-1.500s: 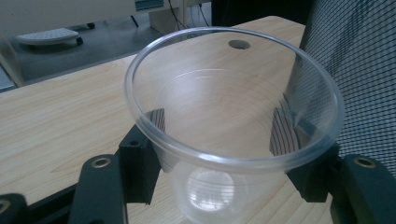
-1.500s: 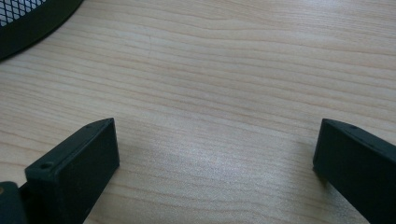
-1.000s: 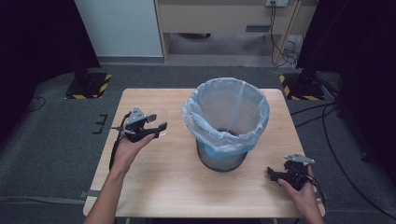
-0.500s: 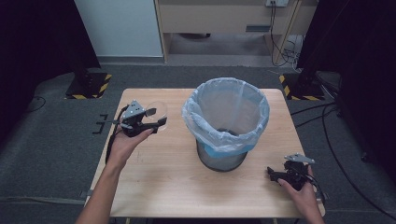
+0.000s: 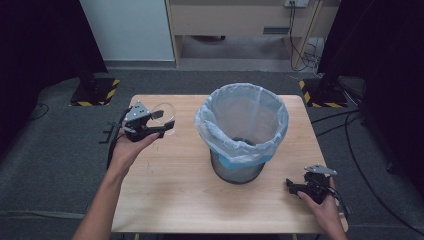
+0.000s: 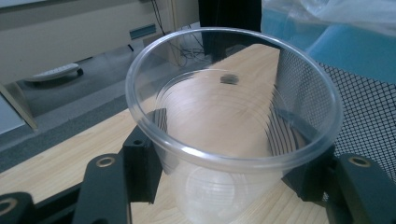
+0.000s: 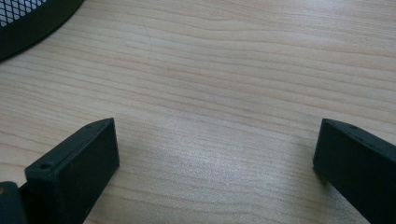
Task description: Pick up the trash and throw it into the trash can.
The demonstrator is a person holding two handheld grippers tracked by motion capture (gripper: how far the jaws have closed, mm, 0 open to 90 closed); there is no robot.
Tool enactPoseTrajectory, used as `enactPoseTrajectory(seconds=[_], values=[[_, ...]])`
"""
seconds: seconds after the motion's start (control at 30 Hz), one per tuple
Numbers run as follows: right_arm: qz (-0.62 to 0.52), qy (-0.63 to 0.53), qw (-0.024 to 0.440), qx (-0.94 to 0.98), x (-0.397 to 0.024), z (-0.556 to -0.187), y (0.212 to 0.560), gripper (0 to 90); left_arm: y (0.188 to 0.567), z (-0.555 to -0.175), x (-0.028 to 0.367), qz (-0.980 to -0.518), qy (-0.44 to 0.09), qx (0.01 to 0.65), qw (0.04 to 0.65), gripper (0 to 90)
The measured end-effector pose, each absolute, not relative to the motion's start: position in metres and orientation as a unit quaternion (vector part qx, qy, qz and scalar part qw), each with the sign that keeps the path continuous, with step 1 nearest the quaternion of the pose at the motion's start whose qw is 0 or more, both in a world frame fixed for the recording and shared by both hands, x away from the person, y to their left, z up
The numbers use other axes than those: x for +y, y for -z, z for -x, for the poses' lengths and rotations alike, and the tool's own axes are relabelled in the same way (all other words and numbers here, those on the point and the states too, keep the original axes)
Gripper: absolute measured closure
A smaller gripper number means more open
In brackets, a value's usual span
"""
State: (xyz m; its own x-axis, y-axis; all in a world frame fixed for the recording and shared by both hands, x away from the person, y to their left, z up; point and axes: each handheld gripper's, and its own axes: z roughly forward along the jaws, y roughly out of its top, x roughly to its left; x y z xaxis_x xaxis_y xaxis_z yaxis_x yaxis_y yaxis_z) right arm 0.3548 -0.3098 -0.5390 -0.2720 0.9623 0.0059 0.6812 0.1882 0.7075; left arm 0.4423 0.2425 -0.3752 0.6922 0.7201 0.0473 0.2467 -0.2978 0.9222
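A clear plastic cup [image 6: 224,140] sits between my left gripper's [image 6: 229,163] two black jaws, which press on its sides. In the high view that left gripper [image 5: 162,125] holds the cup [image 5: 162,115] above the table's left part, left of the bin. The bin [image 5: 242,132] is a black mesh basket lined with a pale blue bag, standing mid-table. My right gripper [image 5: 290,186] rests low at the table's front right corner; its jaws [image 7: 215,154] stand wide apart over bare wood with nothing between them.
The wooden table [image 5: 175,195] has bare wood in front of the bin. The bin's mesh wall [image 6: 359,112] is close on the right in the left gripper view. Dark floor, cables and stands with striped bases [image 5: 95,92] surround the table.
My left hand has lifted the cup higher above the table. The right hand has stayed where it was.
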Motion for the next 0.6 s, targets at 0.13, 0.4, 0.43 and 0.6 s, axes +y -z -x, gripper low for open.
enactPoseTrajectory(seconds=[0.13,0.4,0.43,0.6], values=[[-0.558,-0.307,0.229,0.736,-0.31,-0.355,0.539,0.4,0.367,-0.442,0.241,-0.773,-0.24,0.306,0.502,38.1],[-0.558,-0.307,0.229,0.736,-0.31,-0.355,0.539,0.3,0.352,-0.441,0.24,-0.775,-0.241,0.295,0.505,38.1],[-0.558,-0.307,0.229,0.736,-0.31,-0.355,0.539,0.3,0.348,-0.44,0.24,-0.775,-0.241,0.291,0.506,38.1],[-0.558,-0.307,0.229,0.736,-0.31,-0.355,0.539,0.4,0.336,-0.44,0.237,-0.78,-0.243,0.281,0.505,38.1]])
